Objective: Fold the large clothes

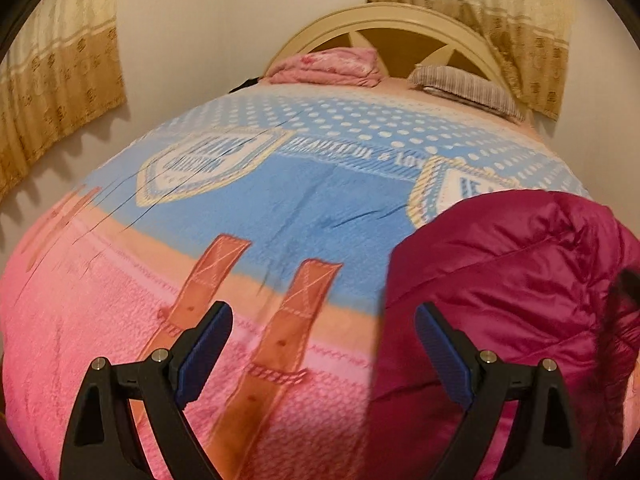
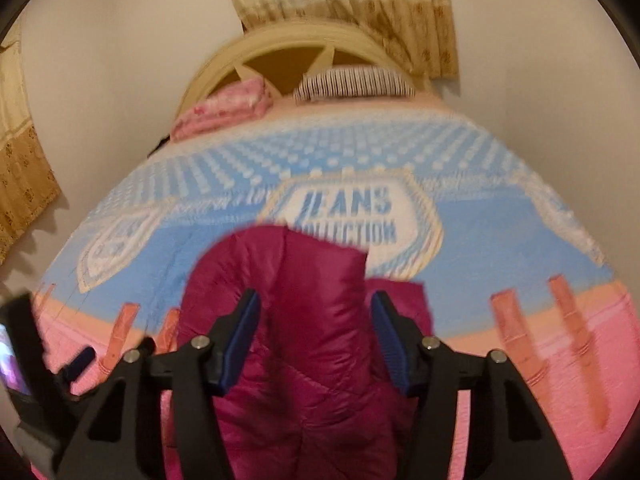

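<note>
Magenta and puffy, the big jacket [image 1: 516, 292] lies on the bed [image 1: 248, 216] in the left wrist view, down at the right side. It rests on a blanket [image 1: 120, 320] that is blue farther up and pink near the camera, with orange strap shapes drawn on it. The left tongs [image 1: 324, 344] stand wide open, with nothing between them. One of the fingers [image 1: 440, 356] sits in front of the jacket's edge, but I cannot tell if it touches. Far back, a folded pink cloth [image 1: 332, 65] and a striped pillow [image 1: 464, 87] lie by the cream headboard [image 1: 384, 20]. Yellow curtains [image 1: 60, 80] hang on the wall.

In the right wrist view, the jacket [image 2: 312, 340] is right in the middle, stretching up the bed [image 2: 500, 240] from the camera. The right tongs [image 2: 316, 340] are about half open, one finger on each side of a raised fold of the jacket. The blue pads [image 2: 240, 344] are close to the shiny cloth, and I cannot tell if they press on it. Behind the jacket, the blanket [image 2: 520, 360] shows the words JEANS COLLECTION. The left tongs [image 2: 80, 362] peek in at the left edge, blurry.
</note>
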